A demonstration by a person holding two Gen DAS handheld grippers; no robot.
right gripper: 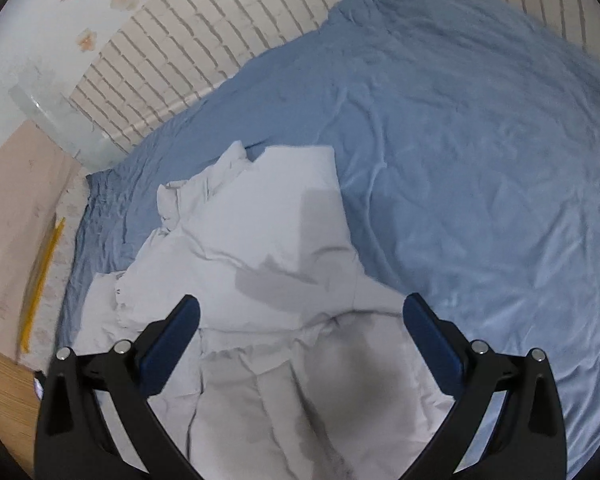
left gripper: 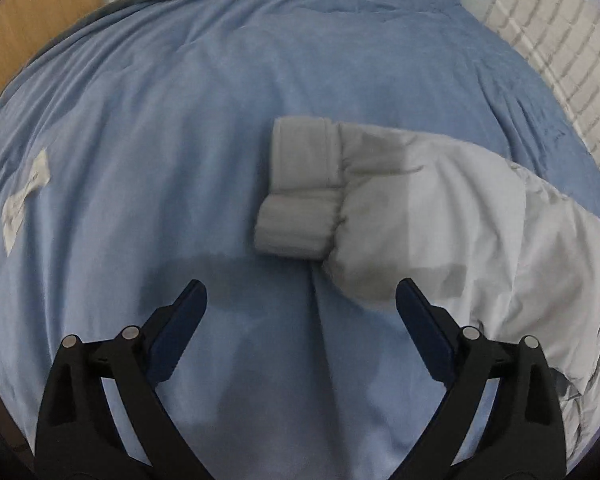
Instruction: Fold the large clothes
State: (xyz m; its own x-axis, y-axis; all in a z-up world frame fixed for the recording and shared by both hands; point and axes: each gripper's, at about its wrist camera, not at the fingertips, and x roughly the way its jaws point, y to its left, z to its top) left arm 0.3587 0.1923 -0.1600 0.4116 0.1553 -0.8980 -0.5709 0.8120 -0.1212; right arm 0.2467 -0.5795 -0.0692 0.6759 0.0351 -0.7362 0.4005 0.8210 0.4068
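Note:
A white padded jacket lies on a blue bedsheet. In the left wrist view its sleeve stretches leftward, ending in a ribbed cuff folded over itself. My left gripper hovers open over the sheet just below the cuff, with nothing between its fingers. My right gripper hangs open above the jacket's quilted body, its fingers apart and holding nothing. The jacket's collar points toward the far wall.
A white brick-patterned wall borders the bed's far side. A pale paper tag lies on the sheet at left. Wooden floor shows beyond the bed. A yellow stick and a beige panel stand at the bed's left.

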